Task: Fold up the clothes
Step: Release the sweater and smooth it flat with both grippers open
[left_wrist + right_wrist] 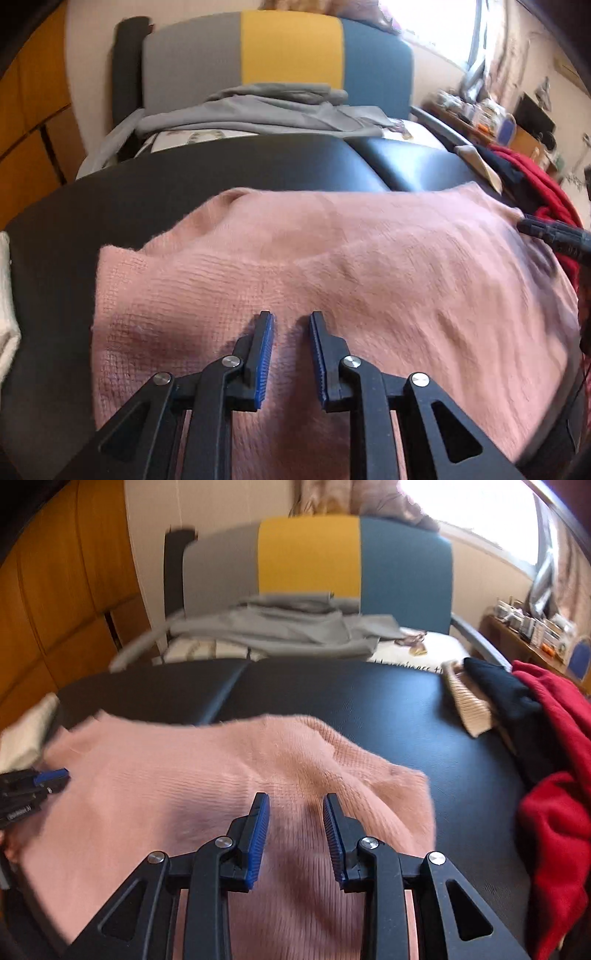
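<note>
Both grippers part-open, empty | left gripper (291, 319); right gripper (296, 801) | over pink sweater (332, 258)

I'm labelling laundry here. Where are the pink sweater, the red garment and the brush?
pink sweater (369, 266), left wrist view, middle of its knit.
red garment (554, 812), right wrist view, its bunched folds.
brush (469, 710), right wrist view, its bristles.

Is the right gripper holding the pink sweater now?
No, the right gripper is open above the pink sweater, with nothing pinched between its blue pads.
</note>
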Motion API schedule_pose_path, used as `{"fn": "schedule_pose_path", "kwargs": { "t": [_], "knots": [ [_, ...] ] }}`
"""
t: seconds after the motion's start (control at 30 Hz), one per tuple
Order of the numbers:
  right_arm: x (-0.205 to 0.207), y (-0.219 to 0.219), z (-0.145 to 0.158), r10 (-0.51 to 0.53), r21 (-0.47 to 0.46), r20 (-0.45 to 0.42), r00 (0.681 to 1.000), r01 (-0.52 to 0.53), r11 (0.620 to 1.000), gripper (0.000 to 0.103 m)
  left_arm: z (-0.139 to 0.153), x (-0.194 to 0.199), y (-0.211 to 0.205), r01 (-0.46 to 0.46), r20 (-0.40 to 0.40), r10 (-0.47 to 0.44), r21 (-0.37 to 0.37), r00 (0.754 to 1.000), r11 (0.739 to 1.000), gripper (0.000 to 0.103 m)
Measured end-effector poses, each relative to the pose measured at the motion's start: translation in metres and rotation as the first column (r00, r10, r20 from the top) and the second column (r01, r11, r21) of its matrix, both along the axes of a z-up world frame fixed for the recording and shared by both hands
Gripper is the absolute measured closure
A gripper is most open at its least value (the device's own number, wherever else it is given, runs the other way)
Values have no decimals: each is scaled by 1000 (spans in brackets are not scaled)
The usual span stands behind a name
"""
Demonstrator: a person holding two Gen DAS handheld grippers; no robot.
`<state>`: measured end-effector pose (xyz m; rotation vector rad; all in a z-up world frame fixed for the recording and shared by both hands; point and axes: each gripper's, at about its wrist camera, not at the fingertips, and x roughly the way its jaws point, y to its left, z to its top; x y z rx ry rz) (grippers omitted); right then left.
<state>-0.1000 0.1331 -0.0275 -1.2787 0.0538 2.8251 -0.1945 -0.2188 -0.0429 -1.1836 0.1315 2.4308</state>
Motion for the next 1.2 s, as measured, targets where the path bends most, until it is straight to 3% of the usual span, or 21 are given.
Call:
{"fn": "schedule_pose_path", "kwargs": {
  "t": [0.07,0.1,0.13,0.2,0.4,0.5,0.63,0.67,0.7,0.77,0.8,0.87,0.93,0.97,1.03,1.1,1.2],
  "knots": [
    [-8,13,-20,-54,-6,32,998,54,999,74,-10,-2,-18,-69,13,68,71,998,995,81],
    [-3,26,-25,-94,-62,1,996,94,994,75,-14,-1,-27,-97,18,96,107,995,990,82],
    [1,37,-28,-136,-108,-22,991,133,985,82,-16,2,-35,-116,23,114,136,993,984,82],
    [8,46,-30,-202,-140,-44,978,194,971,86,-15,6,-45,-130,25,128,156,991,979,83],
    [6,30,-31,-183,-41,-61,981,180,983,83,15,-4,-52,-97,-6,101,217,995,971,81],
    [5,32,-29,-182,-44,-62,981,179,983,83,29,-29,-36,-64,-32,69,137,997,989,74],
    [8,35,-29,-181,-67,-63,982,176,982,83,7,-62,-11,3,108,2,-43,994,999,71],
    [9,35,-28,-181,-72,-64,981,176,982,83,2,-61,-7,16,109,-9,-69,994,998,71],
    [10,35,-29,-181,-75,-65,981,176,982,83,1,-58,-5,22,86,-15,-88,996,996,71],
    [9,35,-29,-181,-79,-66,981,175,981,83,5,-51,-5,6,45,-2,-102,999,995,92],
    [8,35,-29,-180,-80,-66,981,175,981,83,9,-46,-5,-11,0,11,-116,1000,993,96],
    [9,36,-29,-180,-86,-66,981,174,981,83,21,-34,-6,-61,-133,39,-168,990,984,96],
    [9,36,-29,-180,-89,-67,981,174,981,82,29,-27,-7,-127,-258,61,-250,964,960,94],
    [9,37,-29,-180,-89,-67,981,173,981,83,27,-28,-7,-165,-284,75,-306,956,938,94],
    [9,36,-29,-180,-85,-67,981,174,981,83,17,-37,-17,-213,-230,138,-342,963,915,92],
    [9,36,-29,-180,-86,-67,981,174,981,83,17,-37,-31,-223,-136,197,-216,971,951,92],
    [10,36,-30,-180,-87,-68,981,174,981,83,23,-14,-36,-199,-120,193,-35,974,979,84]
  ]
}}
